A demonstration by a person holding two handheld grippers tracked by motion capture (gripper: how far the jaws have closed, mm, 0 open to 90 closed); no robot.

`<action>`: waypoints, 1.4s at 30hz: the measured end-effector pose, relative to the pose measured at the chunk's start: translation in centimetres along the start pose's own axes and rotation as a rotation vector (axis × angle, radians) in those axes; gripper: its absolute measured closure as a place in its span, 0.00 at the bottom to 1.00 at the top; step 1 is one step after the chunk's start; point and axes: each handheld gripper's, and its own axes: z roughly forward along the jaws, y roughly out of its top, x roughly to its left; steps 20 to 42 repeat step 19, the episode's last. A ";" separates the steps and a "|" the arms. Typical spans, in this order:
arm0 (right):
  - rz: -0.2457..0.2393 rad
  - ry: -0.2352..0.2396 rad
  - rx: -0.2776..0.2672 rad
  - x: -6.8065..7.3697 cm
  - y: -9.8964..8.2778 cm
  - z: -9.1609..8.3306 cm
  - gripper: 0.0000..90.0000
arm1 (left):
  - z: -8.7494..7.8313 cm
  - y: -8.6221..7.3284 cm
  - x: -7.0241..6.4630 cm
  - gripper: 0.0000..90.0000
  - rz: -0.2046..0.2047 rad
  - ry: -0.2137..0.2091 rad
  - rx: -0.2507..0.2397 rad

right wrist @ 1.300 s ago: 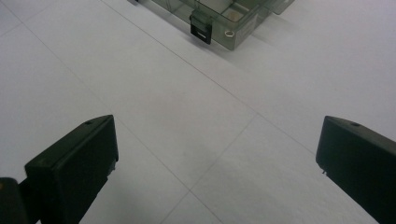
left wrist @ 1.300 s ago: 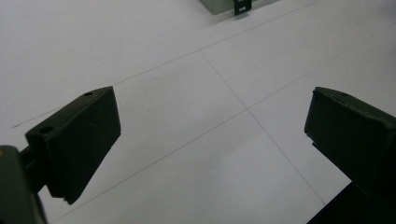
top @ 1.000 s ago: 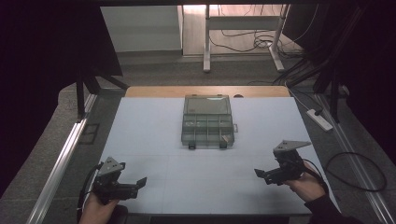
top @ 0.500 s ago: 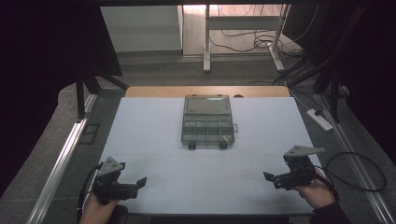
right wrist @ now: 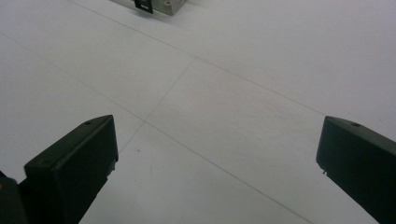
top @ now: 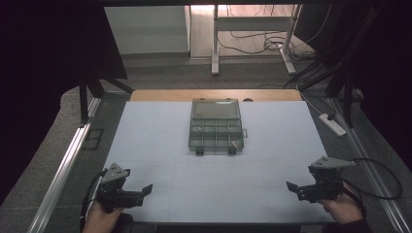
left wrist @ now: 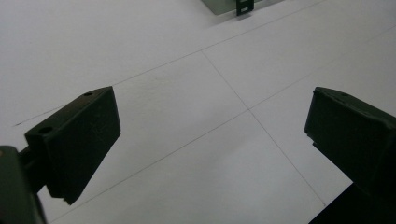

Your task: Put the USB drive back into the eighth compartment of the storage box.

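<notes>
Both claws are released, jaws spread wide with nothing between them: the left claw (top: 145,189) low at the near left of the counter (top: 160,145), the right claw (top: 290,186) at the near right. The compartment box (top: 215,126) lies closed near the far middle, well apart from both. Judged best: bring both claws in level toward its two front latches (top: 199,151), keeping jaws spread

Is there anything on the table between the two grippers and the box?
Nothing visible. The left gripper and right gripper are both open near the front edge, and only bare white table lies between them and the box.
</notes>
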 end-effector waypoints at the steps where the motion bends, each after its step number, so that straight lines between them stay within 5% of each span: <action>1: 0.005 -0.003 -0.002 -0.1 -0.2 -0.1 0.00 | 0.0 0.0 0.0 0.04 -0.001 0.000 0.000; 17: 0.059 -0.061 0.014 -0.4 -2.0 -1.8 0.00 | 0.0 0.0 0.0 0.04 -0.003 0.001 -0.001; 42: 0.064 -0.063 0.017 -0.5 -2.1 -1.7 0.00 | 0.0 0.0 0.0 0.04 -0.003 0.000 -0.003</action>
